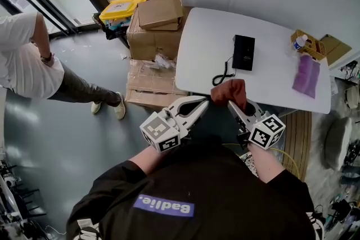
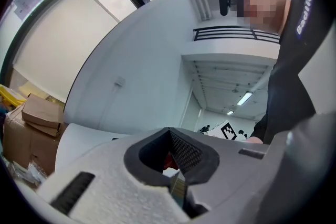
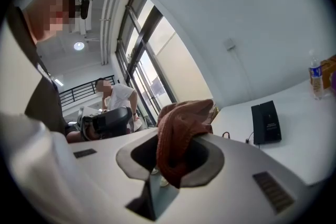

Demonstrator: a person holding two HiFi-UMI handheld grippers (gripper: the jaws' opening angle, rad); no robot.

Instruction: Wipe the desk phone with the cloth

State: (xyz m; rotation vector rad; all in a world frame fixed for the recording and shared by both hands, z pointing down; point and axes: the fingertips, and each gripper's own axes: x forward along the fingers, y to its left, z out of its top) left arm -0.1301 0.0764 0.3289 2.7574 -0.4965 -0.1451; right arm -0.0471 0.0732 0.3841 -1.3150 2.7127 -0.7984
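Note:
The black desk phone (image 1: 243, 52) lies on the white table (image 1: 202, 42), its coiled cord (image 1: 223, 73) trailing toward the near edge. In the right gripper view the phone (image 3: 266, 122) lies flat, well ahead of the jaws. My right gripper (image 1: 232, 103) is shut on a reddish-brown cloth (image 1: 230, 91), which bunches above the jaws (image 3: 181, 128). It hangs just short of the table's near edge. To its left, my left gripper (image 1: 201, 103) is shut with nothing in it. In its own view the left gripper (image 2: 170, 157) points up at the wall.
On the table's right end stand a water bottle (image 1: 300, 42), a small box (image 1: 310, 46) and a purple sheet (image 1: 307, 76). Cardboard boxes (image 1: 154, 25) and a yellow bin (image 1: 121, 8) crowd the floor left of the table. A person in a white shirt (image 1: 25, 59) stands far left.

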